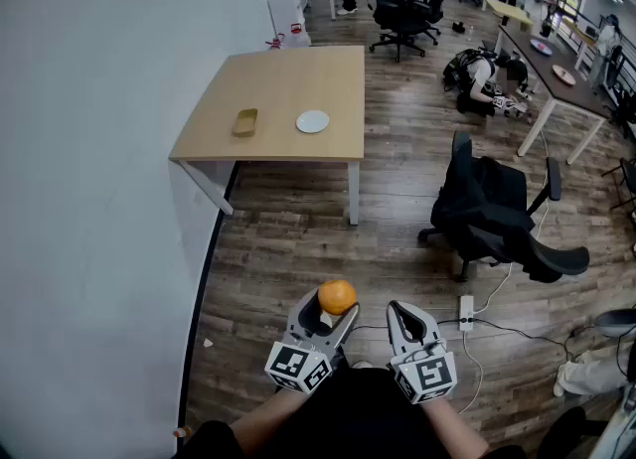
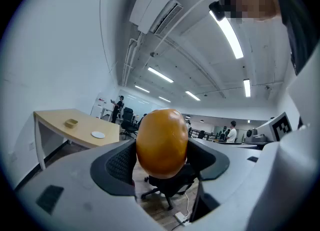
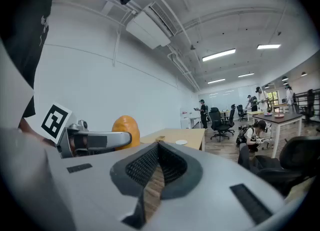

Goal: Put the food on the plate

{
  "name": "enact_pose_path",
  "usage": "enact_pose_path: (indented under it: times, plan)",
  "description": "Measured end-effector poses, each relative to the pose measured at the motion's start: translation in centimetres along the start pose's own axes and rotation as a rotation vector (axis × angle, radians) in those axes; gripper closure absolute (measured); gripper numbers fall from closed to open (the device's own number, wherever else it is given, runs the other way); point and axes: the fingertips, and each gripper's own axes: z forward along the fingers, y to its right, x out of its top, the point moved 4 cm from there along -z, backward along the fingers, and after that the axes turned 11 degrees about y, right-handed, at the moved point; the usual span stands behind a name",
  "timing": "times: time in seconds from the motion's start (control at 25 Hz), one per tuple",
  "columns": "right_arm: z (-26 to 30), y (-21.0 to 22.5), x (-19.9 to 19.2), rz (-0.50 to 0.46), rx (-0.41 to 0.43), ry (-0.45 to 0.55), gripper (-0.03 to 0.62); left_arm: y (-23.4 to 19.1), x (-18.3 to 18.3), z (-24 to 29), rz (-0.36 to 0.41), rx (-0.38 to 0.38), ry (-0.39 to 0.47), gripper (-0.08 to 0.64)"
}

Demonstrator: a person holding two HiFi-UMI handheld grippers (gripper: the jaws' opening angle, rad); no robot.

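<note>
A round orange piece of food [image 1: 337, 296] sits between the jaws of my left gripper [image 1: 333, 312], which is shut on it. In the left gripper view it [image 2: 161, 142] fills the gap between the black pads [image 2: 117, 165]. My right gripper [image 1: 408, 314] is held beside it, shut and with nothing in it; only a thin slit shows between its pads [image 3: 142, 167]. The right gripper view also catches the orange food [image 3: 125, 127]. Far ahead a white plate [image 1: 312, 121] lies on a wooden table [image 1: 288, 79], next to a small tan tray [image 1: 245, 121].
A black office chair [image 1: 497, 214] stands to the right between me and the table. A power strip [image 1: 466, 311] and cables lie on the wooden floor at my right. A white wall [image 1: 89, 199] runs along the left. More desks, chairs and people are at the back.
</note>
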Motion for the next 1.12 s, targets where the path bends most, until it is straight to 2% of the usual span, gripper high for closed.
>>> enact_pose_path:
  times: [0.2,0.36,0.68,1.0,1.12]
  plan:
    - [1.7,1.6,-0.2,0.058,-0.021,0.003,0.532,-1.3,-0.9,1.5,-0.011,-0.001,-0.022,0.262]
    - [4.7,3.2,-0.8,0.039,-0.034,-0.012,0.532,-3.9,-1.2,3.3,-0.020,0.013,-0.031,0.262]
    - [14.4,8.5,-1.0,0.015,-0.086,-0.051,0.532,-10.8,-1.1,11.7,-0.025,0.000,-0.032,0.262]
    - [25.5,12.9,0.0,0.020,-0.131,-0.081,0.532,-18.3,0.9,21.0,-0.039,-0.041,-0.082,0.262]
    - [28.4,13.5,-0.2,0.031,-0.147,-0.105,0.532,-20.7,1.2,23.0,-0.050,-0.042,-0.102,0.262]
